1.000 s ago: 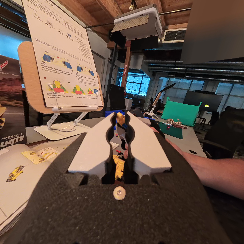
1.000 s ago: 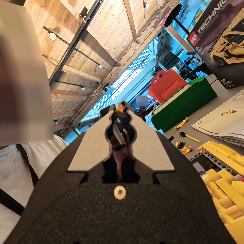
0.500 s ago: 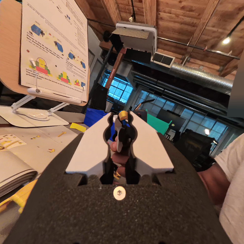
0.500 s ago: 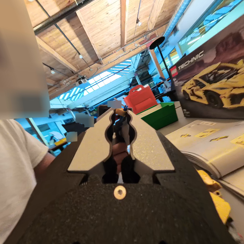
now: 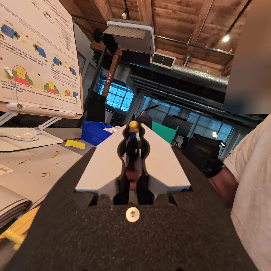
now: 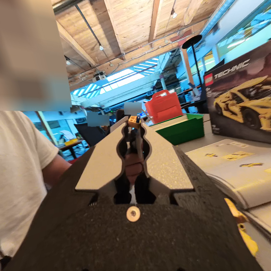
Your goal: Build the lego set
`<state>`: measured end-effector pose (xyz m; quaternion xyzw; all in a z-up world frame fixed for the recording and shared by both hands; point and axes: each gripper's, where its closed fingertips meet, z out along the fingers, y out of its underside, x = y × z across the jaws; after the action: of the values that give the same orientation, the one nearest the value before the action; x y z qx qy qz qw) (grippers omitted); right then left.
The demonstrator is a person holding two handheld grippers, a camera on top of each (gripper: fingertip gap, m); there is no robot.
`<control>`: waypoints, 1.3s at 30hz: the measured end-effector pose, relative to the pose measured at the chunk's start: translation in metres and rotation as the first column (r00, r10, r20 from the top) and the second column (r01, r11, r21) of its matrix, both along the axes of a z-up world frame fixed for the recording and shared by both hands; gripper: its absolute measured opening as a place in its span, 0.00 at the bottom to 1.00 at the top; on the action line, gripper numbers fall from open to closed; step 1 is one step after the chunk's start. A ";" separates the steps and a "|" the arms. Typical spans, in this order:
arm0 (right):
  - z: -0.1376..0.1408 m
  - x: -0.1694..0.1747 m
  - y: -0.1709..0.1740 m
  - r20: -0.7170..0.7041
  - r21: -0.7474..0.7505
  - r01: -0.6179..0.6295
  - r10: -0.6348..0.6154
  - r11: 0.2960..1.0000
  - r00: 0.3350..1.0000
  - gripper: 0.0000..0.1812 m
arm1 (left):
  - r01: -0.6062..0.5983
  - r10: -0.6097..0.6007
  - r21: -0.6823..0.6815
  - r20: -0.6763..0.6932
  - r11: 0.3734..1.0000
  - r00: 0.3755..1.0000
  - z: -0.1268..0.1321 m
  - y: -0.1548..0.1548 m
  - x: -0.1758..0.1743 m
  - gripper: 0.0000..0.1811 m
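Note:
My left gripper [image 5: 133, 126] and right gripper [image 6: 134, 122] are raised above the table and meet tip to tip. A small yellow connector [image 5: 133, 125] with a blue pin [image 5: 132, 135] sits between the left fingertips, which are closed on it. The same yellow connector [image 6: 133, 121] and its blue pin [image 6: 137, 119] sit between the right fingertips, also closed on it. Through each gap I see the other gripper and a hand behind it. How the pin seats in the connector is hidden.
An instruction sheet on a stand [image 5: 36, 58], a blue bin [image 5: 93, 132], an open booklet [image 5: 29, 168] and loose yellow pieces [image 5: 55, 154] lie to the left. A green bin [image 6: 183, 130], a red case [image 6: 164, 108], the set box [image 6: 242, 102] and a yellow model part [image 6: 247, 240] are to the right. The tips of both grippers are at nearly the same place.
Both grippers have lifted and swung together away from the table, staying tip to tip. The yellow connector has stayed between the tips throughout.

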<state>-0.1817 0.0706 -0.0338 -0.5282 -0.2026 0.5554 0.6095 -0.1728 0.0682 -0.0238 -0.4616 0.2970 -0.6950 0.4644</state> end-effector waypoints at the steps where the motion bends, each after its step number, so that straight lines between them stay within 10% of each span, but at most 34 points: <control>1: -0.001 -0.001 0.000 -0.014 -0.028 -0.033 0.033 0.999 0.999 0.08 | -0.001 0.002 0.018 -0.013 1.000 1.000 -0.001 0.000 0.000 0.07; 15: 0.001 -0.005 -0.005 -0.098 -0.104 -0.154 0.144 0.983 0.985 0.08 | 0.059 -0.059 0.001 0.020 0.998 0.998 0.002 -0.004 -0.002 0.06; 19: -0.015 0.008 0.004 0.150 -0.096 -0.042 0.056 0.994 0.987 0.17 | 0.009 -0.006 0.055 -0.044 0.998 0.999 -0.005 0.003 -0.005 0.07; 22: -0.028 0.045 -0.017 0.497 -0.019 0.064 -0.046 0.998 0.867 0.12 | -0.075 0.101 0.151 -0.174 0.986 0.979 -0.020 0.015 -0.005 0.07; 28: -0.145 0.121 -0.109 0.928 -0.097 0.089 0.058 0.991 0.368 0.08 | -0.116 0.171 0.206 -0.277 0.972 0.945 -0.037 0.020 0.005 0.07; 39: -0.184 0.169 -0.122 0.953 -0.186 0.165 0.136 0.969 0.271 0.11 | -0.103 0.180 0.243 -0.319 0.965 0.930 -0.046 0.015 0.012 0.07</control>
<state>-0.0123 -0.0511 -0.2181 -0.8292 -0.4530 0.1383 0.2967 -0.1612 0.0832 -0.0702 -0.5397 0.4138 -0.5323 0.5041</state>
